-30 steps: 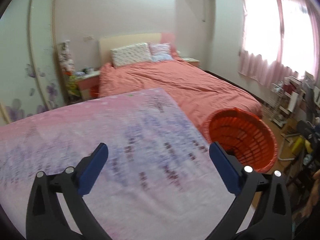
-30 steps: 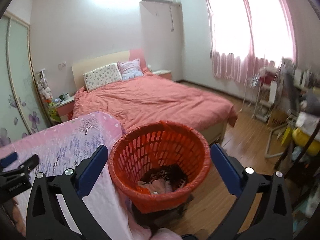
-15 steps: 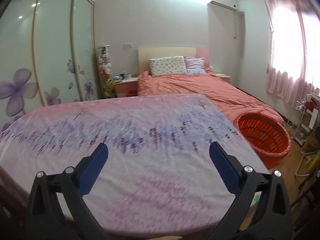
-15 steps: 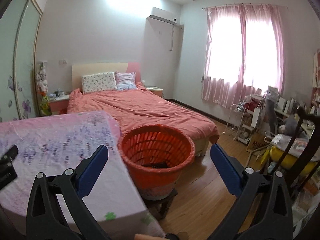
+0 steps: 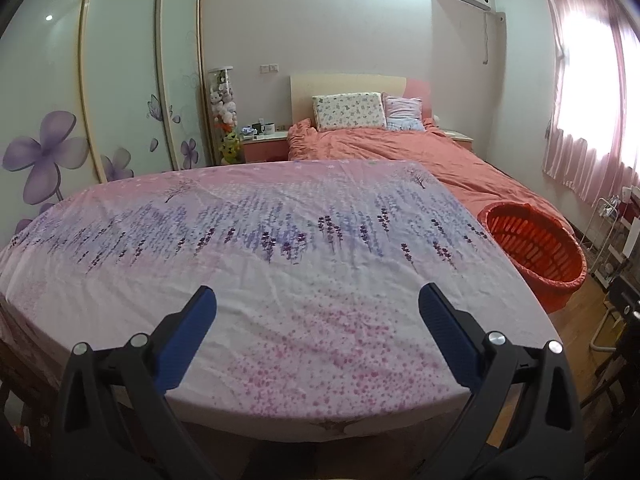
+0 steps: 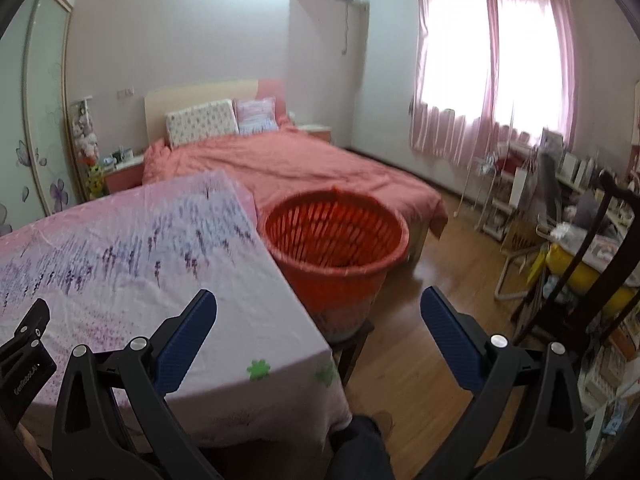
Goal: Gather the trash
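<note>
An orange slatted basket (image 6: 336, 236) stands on a low stool beside the right end of the table; it also shows in the left wrist view (image 5: 534, 248) at the right. Its contents are hidden from here. My left gripper (image 5: 316, 312) is open and empty, held over the near edge of the table with the pink and lavender cloth (image 5: 280, 240). My right gripper (image 6: 318, 312) is open and empty, in front of the basket and above the table's right corner. No loose trash shows on the cloth.
A bed with a coral cover (image 5: 420, 152) stands behind the table. A wardrobe with flower panels (image 5: 100, 120) is on the left. Cluttered racks and a dark chair (image 6: 580, 248) stand at the right, with wooden floor (image 6: 420, 340) between.
Both grippers have pulled back and up from the table and basket. The left view has swung left to face the whole table; the basket now sits farther away in the right view.
</note>
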The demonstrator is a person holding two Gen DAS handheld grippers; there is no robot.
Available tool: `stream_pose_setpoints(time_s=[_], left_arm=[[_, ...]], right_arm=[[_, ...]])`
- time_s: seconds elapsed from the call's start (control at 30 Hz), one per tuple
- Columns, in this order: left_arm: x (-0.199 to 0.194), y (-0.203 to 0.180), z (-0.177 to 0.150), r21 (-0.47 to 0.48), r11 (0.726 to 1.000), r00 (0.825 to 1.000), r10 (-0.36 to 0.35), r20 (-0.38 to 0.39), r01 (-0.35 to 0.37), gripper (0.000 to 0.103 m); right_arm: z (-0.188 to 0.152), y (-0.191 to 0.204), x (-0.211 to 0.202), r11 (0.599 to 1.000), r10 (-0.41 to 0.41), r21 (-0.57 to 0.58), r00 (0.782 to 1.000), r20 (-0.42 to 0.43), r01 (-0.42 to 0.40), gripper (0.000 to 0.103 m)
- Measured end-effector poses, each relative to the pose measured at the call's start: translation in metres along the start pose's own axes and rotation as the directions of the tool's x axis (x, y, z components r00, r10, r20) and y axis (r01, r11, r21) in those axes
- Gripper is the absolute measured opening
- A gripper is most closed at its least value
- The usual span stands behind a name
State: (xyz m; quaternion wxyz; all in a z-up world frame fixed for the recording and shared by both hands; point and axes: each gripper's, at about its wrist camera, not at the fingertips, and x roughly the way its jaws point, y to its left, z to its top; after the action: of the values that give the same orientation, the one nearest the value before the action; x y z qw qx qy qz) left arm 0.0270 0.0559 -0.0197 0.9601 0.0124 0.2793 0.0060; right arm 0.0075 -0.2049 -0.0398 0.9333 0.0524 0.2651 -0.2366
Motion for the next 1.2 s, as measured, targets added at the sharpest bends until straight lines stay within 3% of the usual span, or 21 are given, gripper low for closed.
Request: stream_pose_setpoints(time_s=[0.2, 0.47, 1.2], left_arm=[[-0.003, 0.000, 0.004, -0.015, 1.000, 1.000, -0.019, 0.001, 0.019, 0.099], [-0.015, -0.009, 0.011, -0.007, 1.000, 0.999, 0.003, 0.042, -0.003, 0.099], [-0.031, -0.020, 0.013, -0.010, 0.998, 0.997, -0.061, 0.052, 0.061, 0.099]], right_arm=[[-0.006, 0.000, -0.006, 1.000, -0.010, 0.009, 1.000, -0.014, 0.011, 0.101], [-0.004, -0.001, -0.012, 0.995, -0.101, 0.000, 0.995, 0.015, 0.101, 0.101], [-0.003, -0.005, -0.021, 0.999, -0.032, 0.028, 0.999, 0.002, 0.032, 0.101]])
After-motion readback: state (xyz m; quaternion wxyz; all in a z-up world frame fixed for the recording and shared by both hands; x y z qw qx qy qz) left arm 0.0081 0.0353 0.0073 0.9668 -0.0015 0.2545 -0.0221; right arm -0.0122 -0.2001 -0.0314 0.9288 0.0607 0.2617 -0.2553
